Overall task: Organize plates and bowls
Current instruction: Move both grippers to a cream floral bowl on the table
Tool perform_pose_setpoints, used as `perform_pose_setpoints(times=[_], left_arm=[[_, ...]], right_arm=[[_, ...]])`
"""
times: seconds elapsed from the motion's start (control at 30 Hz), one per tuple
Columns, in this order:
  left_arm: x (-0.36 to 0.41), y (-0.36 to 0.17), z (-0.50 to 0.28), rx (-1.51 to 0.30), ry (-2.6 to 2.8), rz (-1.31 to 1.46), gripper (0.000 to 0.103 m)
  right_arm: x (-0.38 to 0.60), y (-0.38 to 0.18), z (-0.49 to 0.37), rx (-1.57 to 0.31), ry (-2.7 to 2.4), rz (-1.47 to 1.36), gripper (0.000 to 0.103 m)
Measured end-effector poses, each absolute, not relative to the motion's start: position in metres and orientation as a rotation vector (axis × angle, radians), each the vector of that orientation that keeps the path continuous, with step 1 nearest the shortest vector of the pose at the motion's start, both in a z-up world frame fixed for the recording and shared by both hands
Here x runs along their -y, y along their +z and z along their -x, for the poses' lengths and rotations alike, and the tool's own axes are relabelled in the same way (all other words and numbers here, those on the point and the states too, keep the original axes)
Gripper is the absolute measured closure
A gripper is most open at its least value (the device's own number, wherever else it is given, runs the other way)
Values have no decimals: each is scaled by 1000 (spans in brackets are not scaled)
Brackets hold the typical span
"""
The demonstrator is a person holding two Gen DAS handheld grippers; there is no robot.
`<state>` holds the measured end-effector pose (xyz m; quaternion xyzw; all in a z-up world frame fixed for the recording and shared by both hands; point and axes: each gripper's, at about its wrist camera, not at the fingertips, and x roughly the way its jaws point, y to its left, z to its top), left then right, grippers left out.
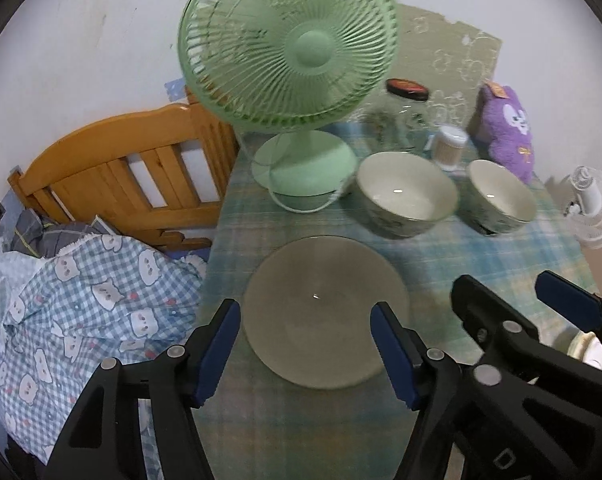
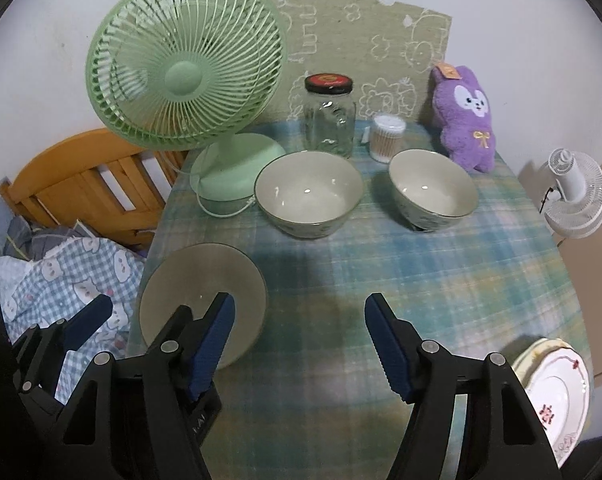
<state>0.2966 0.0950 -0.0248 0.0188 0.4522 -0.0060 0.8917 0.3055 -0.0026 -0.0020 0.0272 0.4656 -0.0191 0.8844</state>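
Note:
A plain grey-green plate (image 1: 325, 308) lies near the table's left front; the same plate (image 2: 197, 288) shows at the left of the right wrist view. My left gripper (image 1: 305, 332) hovers open just above it, one blue pad on each side, touching nothing. Behind the plate stand a larger bowl (image 1: 407, 194) (image 2: 309, 194) and a smaller bowl (image 1: 499, 202) (image 2: 433, 190), both upright. My right gripper (image 2: 299, 332) is open over bare cloth in the table's middle, and it also appears in the left wrist view (image 1: 501, 300). A white flowered plate (image 2: 557, 388) sits on another plate at the front right edge.
A green desk fan (image 2: 181, 76) stands at the back left, its cord (image 2: 229, 208) looping toward the larger bowl. A glass jar (image 2: 329, 116), a cotton swab tub (image 2: 387, 136) and a purple plush (image 2: 463, 116) line the back. The checked tablecloth (image 2: 381, 272) covers the table; a bed (image 1: 81, 272) lies left.

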Motion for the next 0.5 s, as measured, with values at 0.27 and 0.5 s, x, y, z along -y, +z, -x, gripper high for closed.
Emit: perform_pose_setpoints(times=[0.27, 0.5], left_arm=[[-104, -44, -319, -971, -24, -15, 38], [-91, -49, -331, -979, -54, 2, 39]], right_arm=[[4, -22, -329, -997, -84, -70, 33], [12, -29, -341, -1003, -126, -55, 33]])
